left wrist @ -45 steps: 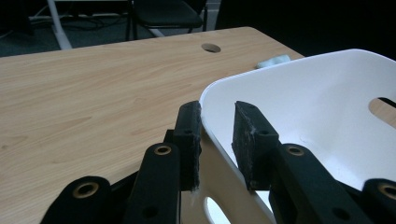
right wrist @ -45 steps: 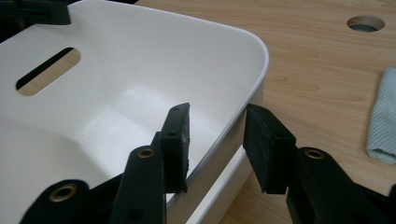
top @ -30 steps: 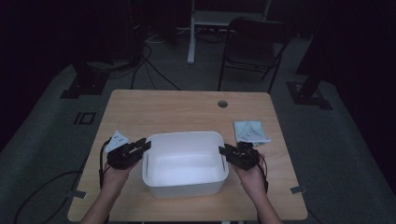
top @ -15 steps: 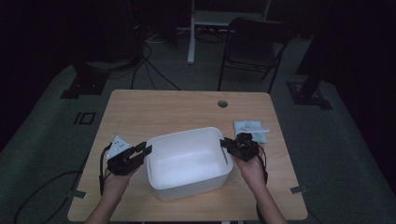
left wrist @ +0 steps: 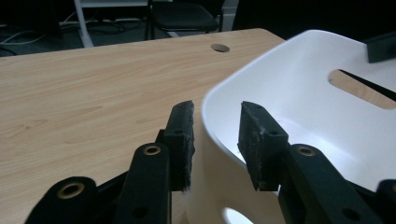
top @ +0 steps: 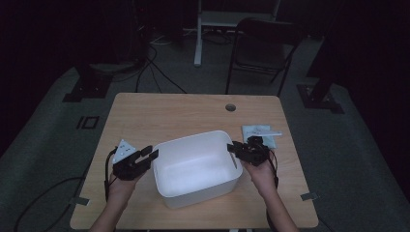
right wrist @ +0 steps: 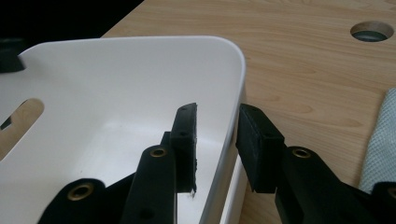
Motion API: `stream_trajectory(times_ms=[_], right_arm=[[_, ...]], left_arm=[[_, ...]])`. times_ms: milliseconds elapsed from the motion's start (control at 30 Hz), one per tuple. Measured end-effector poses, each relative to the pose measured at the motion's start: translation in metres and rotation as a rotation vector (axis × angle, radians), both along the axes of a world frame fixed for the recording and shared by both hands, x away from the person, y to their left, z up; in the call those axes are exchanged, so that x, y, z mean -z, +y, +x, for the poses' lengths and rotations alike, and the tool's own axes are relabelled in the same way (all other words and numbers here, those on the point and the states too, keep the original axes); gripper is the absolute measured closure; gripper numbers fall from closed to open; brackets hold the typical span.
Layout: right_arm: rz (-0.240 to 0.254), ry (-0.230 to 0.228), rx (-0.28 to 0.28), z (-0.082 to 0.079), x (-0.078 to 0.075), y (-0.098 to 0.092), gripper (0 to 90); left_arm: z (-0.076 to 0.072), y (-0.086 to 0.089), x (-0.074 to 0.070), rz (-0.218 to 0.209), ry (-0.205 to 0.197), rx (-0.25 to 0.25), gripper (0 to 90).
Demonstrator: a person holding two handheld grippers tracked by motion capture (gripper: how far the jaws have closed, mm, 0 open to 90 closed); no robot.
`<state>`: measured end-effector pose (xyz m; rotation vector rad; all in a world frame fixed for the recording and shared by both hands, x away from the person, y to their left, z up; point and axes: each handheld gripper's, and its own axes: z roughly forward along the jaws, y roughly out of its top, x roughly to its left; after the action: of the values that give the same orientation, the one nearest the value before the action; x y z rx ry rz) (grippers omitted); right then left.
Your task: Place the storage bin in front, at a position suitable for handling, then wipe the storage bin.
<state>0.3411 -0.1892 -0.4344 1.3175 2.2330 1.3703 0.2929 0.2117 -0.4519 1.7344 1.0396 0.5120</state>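
The white tub (top: 198,166) sits near the table's (top: 159,111) front edge. Both the left gripper (top: 147,155) and right gripper (top: 236,148) straddle its 2 end walls, jaws just opening, pads apart; release seems nearly finished.

Both forearms reach in from the near edge, the left black two-jaw gripper (top: 147,154) and the right black two-jaw gripper (top: 235,148) pointing inward toward each other, their jaws just opened slightly.
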Motion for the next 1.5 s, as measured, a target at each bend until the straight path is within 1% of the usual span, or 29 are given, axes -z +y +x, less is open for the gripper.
stream_trajectory(times_ms=[133, 300, 367, 467, 533, 600, 633, 667, 800, 900, 967, 1033, 1100, 1200, 1300, 1333, 1367, 1500], right_arm=[[-0.007, -0.014, 0.000, -0.007, -0.003, -0.001, 66.7], [0.024, -0.013, 0.002, -0.011, -0.005, -0.005, 66.3], [0.037, -0.018, 0.003, -0.014, -0.006, -0.007, 66.2], [0.046, -0.024, 0.000, -0.019, -0.007, -0.008, 64.1], [0.048, -0.029, -0.003, -0.022, -0.008, -0.009, 63.0], [0.051, -0.034, -0.007, -0.025, -0.008, -0.010, 62.3], [0.054, -0.034, -0.008, -0.026, -0.009, -0.011, 62.3], [0.057, -0.037, -0.010, -0.027, -0.009, -0.012, 62.2], [0.075, -0.044, -0.021, -0.031, -0.012, -0.015, 60.4], [0.096, -0.056, -0.042, -0.035, -0.015, -0.016, 58.7], [0.095, -0.067, -0.041, -0.038, -0.017, -0.017, 57.8], [0.116, -0.072, -0.043, -0.040, -0.019, -0.022, 56.2], [0.116, -0.090, -0.021, -0.043, -0.022, -0.029, 54.4], [0.114, -0.100, 0.016, -0.043, -0.022, -0.041, 53.0], [0.106, -0.093, 0.060, -0.039, -0.017, -0.055, 51.2], [0.106, -0.093, 0.060, -0.039, -0.017, -0.055, 51.2], [0.104, -0.087, 0.088, -0.036, -0.011, -0.066, 48.2], [0.072, -0.086, 0.133, -0.028, -0.001, -0.079, 43.7]], left_arm=[[0.007, 0.000, 0.000, 0.008, 0.015, 0.004, 63.1], [0.010, 0.000, 0.001, -0.011, 0.035, 0.006, 58.3], [0.012, -0.001, 0.001, -0.004, 0.039, 0.001, 56.6], [0.015, -0.003, 0.003, -0.004, 0.045, 0.009, 56.5], [0.018, -0.004, 0.003, 0.004, 0.051, 0.011, 56.7], [0.020, -0.006, 0.006, 0.011, 0.068, 0.014, 58.3], [0.021, -0.007, 0.007, 0.006, 0.071, 0.019, 59.2], [0.021, -0.007, 0.008, -0.013, 0.077, 0.025, 59.9], [0.021, -0.011, 0.008, -0.010, 0.072, 0.029, 70.5], [0.021, -0.014, 0.008, -0.009, 0.062, 0.004, 73.9], [0.020, -0.014, 0.009, -0.013, 0.054, -0.010, 75.0], [0.019, -0.016, 0.009, -0.009, 0.046, -0.023, 76.4], [0.018, -0.017, 0.009, -0.003, 0.042, -0.032, 76.7], [0.018, -0.017, 0.009, 0.001, 0.041, -0.035, 77.0], [0.018, -0.018, 0.009, -0.003, 0.042, -0.038, 77.0], [0.018, -0.018, 0.009, -0.003, 0.042, -0.038, 77.0], [0.018, -0.017, 0.009, -0.012, 0.042, -0.036, 76.9], [0.018, -0.016, 0.010, -0.016, 0.041, -0.035, 76.8]])
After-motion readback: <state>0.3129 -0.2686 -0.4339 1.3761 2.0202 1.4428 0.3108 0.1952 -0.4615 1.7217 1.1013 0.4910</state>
